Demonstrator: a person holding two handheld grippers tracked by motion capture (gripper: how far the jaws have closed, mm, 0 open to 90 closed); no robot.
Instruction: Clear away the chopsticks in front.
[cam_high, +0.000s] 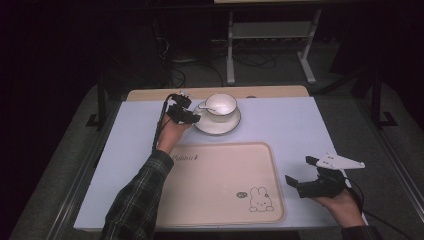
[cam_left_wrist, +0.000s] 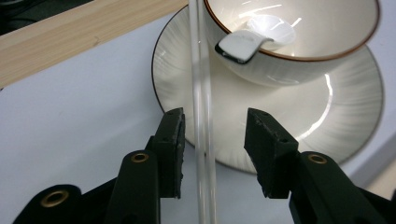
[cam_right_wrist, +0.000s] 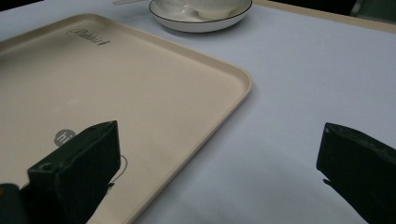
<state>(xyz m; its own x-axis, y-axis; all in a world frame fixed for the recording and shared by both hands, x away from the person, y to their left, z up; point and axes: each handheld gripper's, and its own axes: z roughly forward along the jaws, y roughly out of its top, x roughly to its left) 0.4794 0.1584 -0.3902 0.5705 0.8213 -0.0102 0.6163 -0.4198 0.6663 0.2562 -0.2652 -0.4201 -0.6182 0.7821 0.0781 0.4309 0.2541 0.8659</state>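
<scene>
Risk first. Near right, my right hand-held gripper (cam_high: 306, 176) hovers over the tabletop (cam_high: 300, 130) just right of the beige tray (cam_high: 220, 180). Its jaws gape wide with nothing between them. Little can go wrong there, unless it drifts into the tray edge.

Far left is the trouble spot. My left hand-held gripper (cam_left_wrist: 215, 135) sits at the saucer (cam_left_wrist: 345, 116) rim, with a thin clear stick (cam_left_wrist: 201, 116) running between the jaws toward the cup (cam_left_wrist: 299, 42). The jaws are partly open. The pads stand clear of the stick on both sides, so nothing is gripped. The stick is slim, slick and see-through, so if I close off-centre it could slip out or roll off the saucer. A pad could also clip the saucer rim and jolt the cup, tipping the white spoon (cam_left_wrist: 252, 39) resting inside it. The cup and saucer sit at the far edge of the tabletop, beyond the tray.
</scene>
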